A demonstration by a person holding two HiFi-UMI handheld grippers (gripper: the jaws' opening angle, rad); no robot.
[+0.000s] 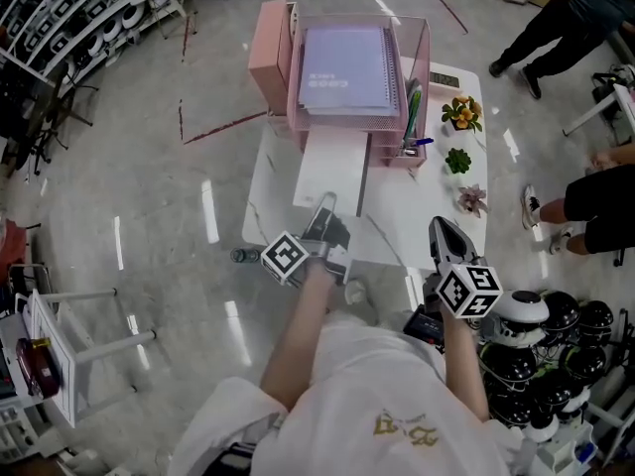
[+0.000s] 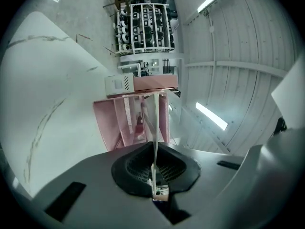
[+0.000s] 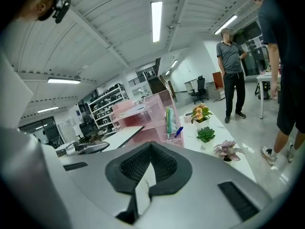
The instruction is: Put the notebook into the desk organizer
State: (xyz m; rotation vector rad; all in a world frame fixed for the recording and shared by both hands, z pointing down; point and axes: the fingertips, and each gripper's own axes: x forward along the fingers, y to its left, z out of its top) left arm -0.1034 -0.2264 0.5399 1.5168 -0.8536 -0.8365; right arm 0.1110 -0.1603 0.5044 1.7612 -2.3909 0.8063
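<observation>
The L gripper [image 1: 323, 209] is clamped tight on the near edge of the notebook [image 1: 332, 172]. In the left gripper view the jaws pinch it edge-on, so the cover shows only as a thin pale strip [image 2: 155, 128] running up from the pads. The notebook is light-coloured w/ a dark edge on its right side. It lies roughly flat above the table [image 1: 417, 211], its near end in the jaws and its far end at the front of the lower tier of the pink desk organizer [image 1: 298, 117], under the top tray. How far in it sits I can't tell.

The R gripper [image 1: 442, 231] hangs over the near right part of the table, apart from the notebook. Its jaws are closed together w/ nothing between them, as the right gripper view shows [image 3: 145, 173].

Further out, the organizer's top tray holds a purple spiral notebook [image 1: 347, 67] lying flat. A side compartment on the organizer's right holds pens [image 1: 412, 117] standing upright. To the right of that, 3 small potted plants stand in a row on the table: an orange-flowered 1 [image 1: 461, 114], a green 1 [image 1: 457, 160] and a pinkish 1 [image 1: 472, 198]. Beyond the table's far right corner a person in dark clothes [image 1: 566, 23] stands on the floor.
</observation>
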